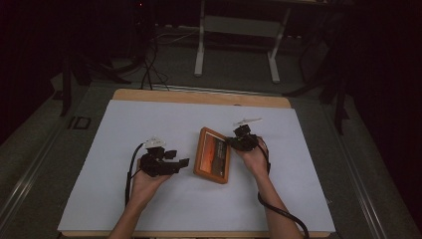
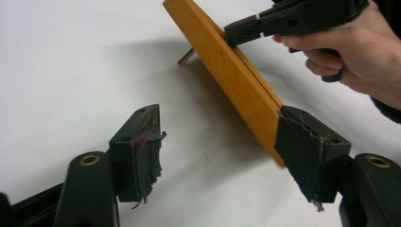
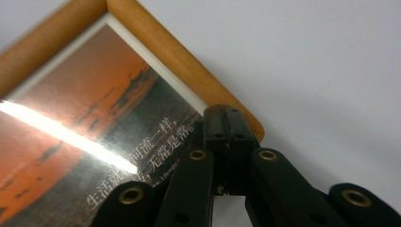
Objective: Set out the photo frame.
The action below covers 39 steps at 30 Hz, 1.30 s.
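A wooden-framed picture [image 1: 212,155] of an orange sunset with white writing lies mid-table. In the left gripper view the picture frame [image 2: 227,71] is tilted, one long edge raised off the sheet, with a small peg under it. My right gripper [image 1: 233,142] is shut on the frame's right edge near a corner; the frame [image 3: 94,118] sits pinched between my right gripper's [image 3: 229,118] closed jaws. My left gripper [image 1: 184,163] is open just left of the frame. My left gripper [image 2: 222,142] has the frame's near corner beside its right jaw. The other gripper [image 2: 236,30] clamps the upper edge.
A white sheet [image 1: 149,199] covers the wooden table [image 1: 199,97], with bare room on both sides of the frame and toward the front edge. Beyond the table are a dark floor, cables [image 1: 149,64] and white desk legs [image 1: 200,45].
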Tool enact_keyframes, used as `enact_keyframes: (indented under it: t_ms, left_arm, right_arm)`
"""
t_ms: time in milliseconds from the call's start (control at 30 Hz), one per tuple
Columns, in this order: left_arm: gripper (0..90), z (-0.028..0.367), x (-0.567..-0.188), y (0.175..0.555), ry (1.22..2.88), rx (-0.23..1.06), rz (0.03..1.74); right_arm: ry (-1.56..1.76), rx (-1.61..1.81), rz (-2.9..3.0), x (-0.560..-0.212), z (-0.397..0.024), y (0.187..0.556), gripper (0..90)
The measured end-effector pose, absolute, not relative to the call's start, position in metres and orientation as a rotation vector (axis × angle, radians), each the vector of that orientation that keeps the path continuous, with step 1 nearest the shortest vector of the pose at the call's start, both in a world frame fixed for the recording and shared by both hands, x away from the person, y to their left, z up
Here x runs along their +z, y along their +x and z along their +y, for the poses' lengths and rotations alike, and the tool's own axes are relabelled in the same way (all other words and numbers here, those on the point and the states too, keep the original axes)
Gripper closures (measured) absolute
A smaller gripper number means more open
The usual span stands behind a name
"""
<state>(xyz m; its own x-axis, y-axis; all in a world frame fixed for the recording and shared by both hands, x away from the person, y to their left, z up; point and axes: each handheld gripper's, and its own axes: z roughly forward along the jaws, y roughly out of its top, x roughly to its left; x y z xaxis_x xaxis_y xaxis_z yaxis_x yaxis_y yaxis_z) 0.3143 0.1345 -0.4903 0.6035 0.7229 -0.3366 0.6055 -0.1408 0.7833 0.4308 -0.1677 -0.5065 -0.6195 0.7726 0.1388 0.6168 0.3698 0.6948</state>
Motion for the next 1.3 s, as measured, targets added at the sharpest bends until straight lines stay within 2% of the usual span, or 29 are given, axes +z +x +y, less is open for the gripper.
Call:
enact_keyframes:
  t_ms: [200, 567, 767, 1000, 1200, 1300]
  left_arm:
    - [29.6, 0.124, -0.491, 0.312, 1.845, 0.098, 1.032]
    - [22.8, 0.098, -0.496, 0.308, 1.905, 0.085, 1.007]
    - [23.0, 0.084, -0.503, 0.308, 1.931, 0.071, 1.006]
    - [28.2, 0.072, -0.507, 0.312, 1.896, 0.019, 1.029]
    - [37.0, 0.063, -0.508, 0.32, 1.868, -0.008, 1.086]
    - [44.5, 0.065, -0.51, 0.325, 1.831, -0.039, 1.13]
  right_arm:
    - [1.271, 1.09, 2.422, -0.511, -0.17, 0.432, 90.0]
    - [1.278, 1.102, 2.421, -0.511, -0.171, 0.432, 90.0]
    - [1.283, 1.108, 2.42, -0.512, -0.172, 0.433, 90.0]
    - [1.285, 1.111, 2.422, -0.512, -0.172, 0.433, 90.0]
    - [1.286, 1.113, 2.423, -0.512, -0.172, 0.433, 90.0]
    - [1.285, 1.111, 2.423, -0.512, -0.172, 0.433, 90.0]
